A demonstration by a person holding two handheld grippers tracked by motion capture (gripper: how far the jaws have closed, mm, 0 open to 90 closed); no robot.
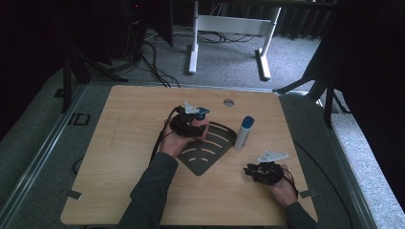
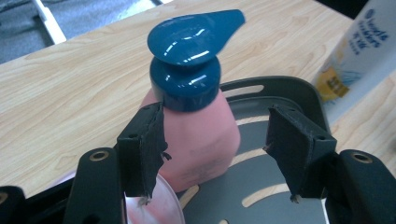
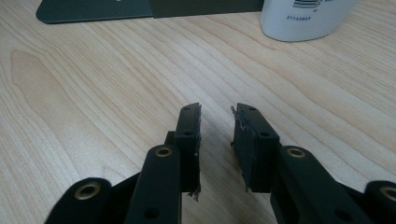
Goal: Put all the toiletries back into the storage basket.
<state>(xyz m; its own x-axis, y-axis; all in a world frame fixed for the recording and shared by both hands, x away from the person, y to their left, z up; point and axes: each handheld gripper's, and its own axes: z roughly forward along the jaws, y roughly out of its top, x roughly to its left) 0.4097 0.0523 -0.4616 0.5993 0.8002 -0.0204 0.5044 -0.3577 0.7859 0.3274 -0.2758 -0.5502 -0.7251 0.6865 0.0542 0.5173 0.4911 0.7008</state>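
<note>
A pink pump bottle (image 1: 201, 116) with a blue pump head stands on the far corner of a dark slotted tray (image 1: 203, 160) at mid-table. My left gripper (image 1: 197, 125) is at the bottle from the near side. In the left gripper view the bottle (image 2: 196, 135) sits between the jaws of the open left gripper (image 2: 215, 111); the left pad (image 2: 140, 149) is against its side and the right pad (image 2: 299, 149) is apart from it. My right gripper (image 1: 252, 169) rests low at the front right. Its jaws (image 3: 217, 109) are slightly apart over bare wood.
A white bottle with a blue cap (image 1: 243, 132) stands just off the tray's right edge, also seen close by (image 2: 359, 51) and ahead of the right gripper (image 3: 308, 18). The tray's edge (image 3: 93, 9) lies farther ahead. A small hole (image 1: 229, 102) marks the far tabletop.
</note>
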